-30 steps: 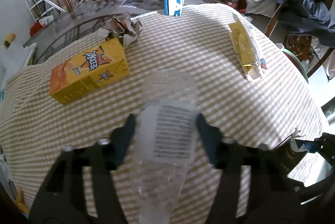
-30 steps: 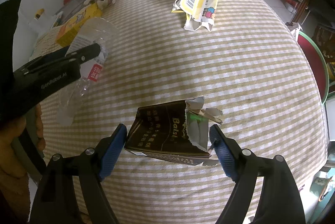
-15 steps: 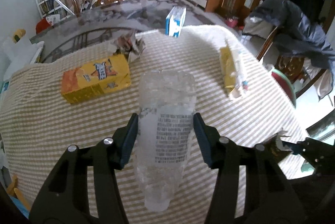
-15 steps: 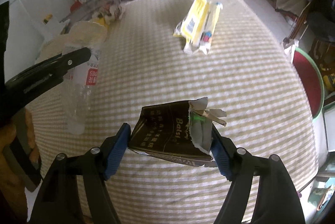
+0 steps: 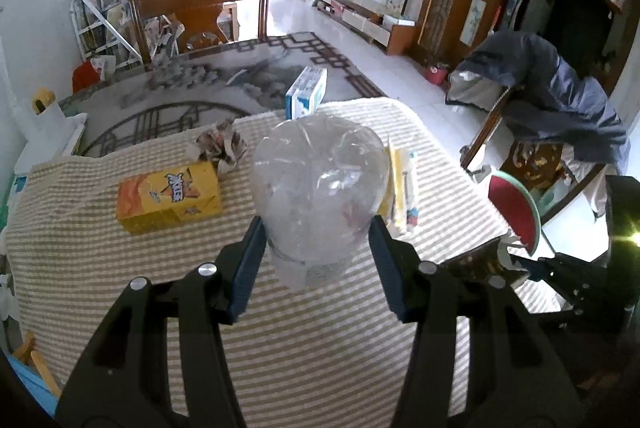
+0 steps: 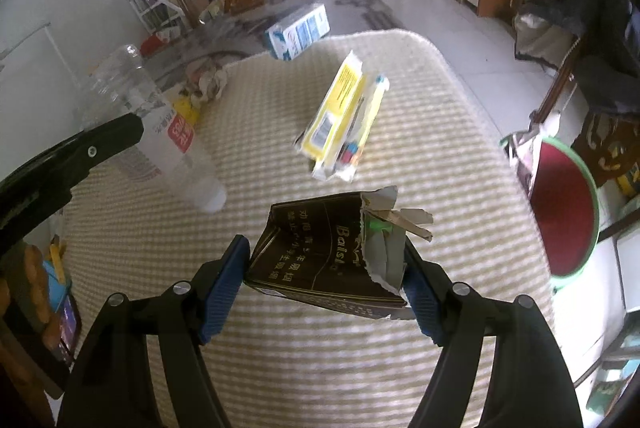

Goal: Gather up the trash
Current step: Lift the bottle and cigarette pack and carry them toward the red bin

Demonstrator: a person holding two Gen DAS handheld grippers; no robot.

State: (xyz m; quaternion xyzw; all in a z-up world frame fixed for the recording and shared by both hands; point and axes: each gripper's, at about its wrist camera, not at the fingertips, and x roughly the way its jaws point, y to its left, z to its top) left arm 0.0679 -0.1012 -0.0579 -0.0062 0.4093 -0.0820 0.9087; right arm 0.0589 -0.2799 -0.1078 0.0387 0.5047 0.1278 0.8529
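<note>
Checked cloth in beige and white covers the near part of the counter (image 5: 100,268), with bare dark patterned glass beyond it and a wooden chair (image 5: 200,12) at the far edge. Farthest left on the cloth lies an orange snack box (image 5: 168,198), flat on its side, with a crumpled wad of paper (image 5: 220,144) just behind its far corner. Next comes the clear plastic bottle (image 5: 320,184), lifted clear of the cloth with its base toward the left wrist camera; the left tongs (image 5: 318,260) are clamped on its labelled body, one blue pad against each side. In the right wrist view the same bottle slants down with its cap end lowest and a red label showing. Behind it, on the bare glass at the cloth's edge, sits a blue and white carton (image 5: 306,98). Right of the bottle, a torn yellow and white package (image 6: 344,120) lies lengthwise on the cloth. Further right, the right tongs (image 6: 324,284) are clamped on a dark brown cigarette pack (image 6: 320,256) with gold lettering and a ripped-open grey top, held above the cloth. Off the counter's right edge stands a red stool with a green rim (image 6: 568,204), and a chair draped with dark clothing (image 5: 560,100) beyond.
</note>
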